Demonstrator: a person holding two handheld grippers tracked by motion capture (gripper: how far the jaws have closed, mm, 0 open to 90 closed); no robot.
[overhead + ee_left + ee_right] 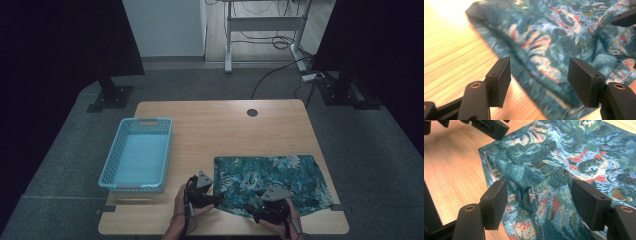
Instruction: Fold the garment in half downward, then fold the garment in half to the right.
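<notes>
From the high view, a teal flower-patterned cloth (274, 184) lies spread on the near right part of the wooden surface (210, 130). A light blue basket (137, 155) stands on the left part, well apart from the cloth. Two hands come in from the bottom edge. The left claw (216, 199) sits at the cloth's near left corner, and the right claw (251, 209) sits over the cloth's near edge, just beside the left one.

In the left gripper view, the left claw (539, 80) stands wide, its jaws apart with nothing pressed between them. The cloth (564, 37) lies ahead and under the gap, its folded edge running slantwise across the bare wood (451, 55). A black part of the right claw (625, 18) shows at the top right edge.

In the right gripper view, the right claw (539, 202) is also wide. A raised crease of the cloth (541, 187) sits between the jaws, but the pads do not press on it. The cloth's corner rests on the wood (451, 170), and the left claw (490, 127) shows at the top left, beside that corner.
</notes>
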